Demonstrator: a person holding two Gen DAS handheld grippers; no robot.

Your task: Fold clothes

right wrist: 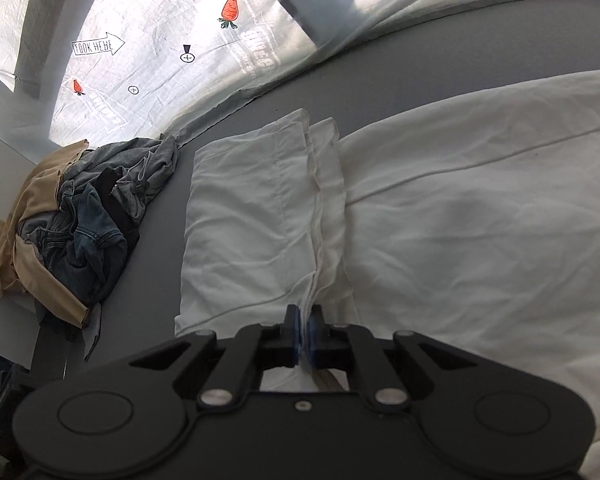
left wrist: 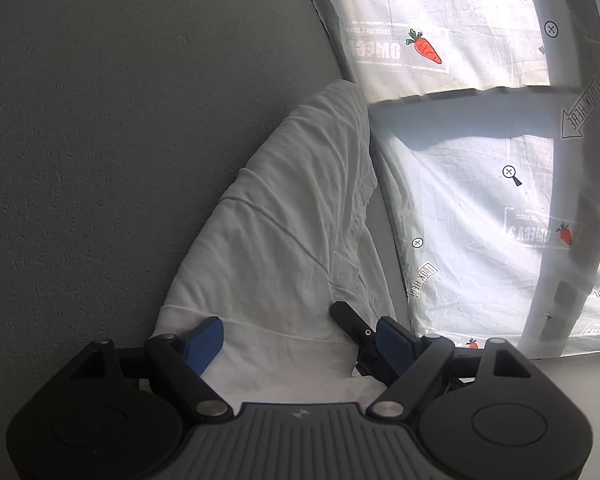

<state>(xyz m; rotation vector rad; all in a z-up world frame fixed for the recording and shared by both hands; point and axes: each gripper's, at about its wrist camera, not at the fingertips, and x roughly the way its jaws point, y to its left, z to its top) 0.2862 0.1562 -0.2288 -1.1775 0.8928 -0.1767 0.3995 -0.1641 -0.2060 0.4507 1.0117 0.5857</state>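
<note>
White cloth of a garment lies spread on the grey surface, its folded edge pinched between the blue pads of the right hand-held gripper, whose jaws are clenched tight on it. The left hand-held gripper stands released, jaws wide over the garment's near end, gripping nothing. A pile of clothes sits left of the garment.

Bare grey desk beside my left gripper: open passage. My right gripper has a clear strip between the white garment and the clothes pile, which blocks that desk edge.
</note>
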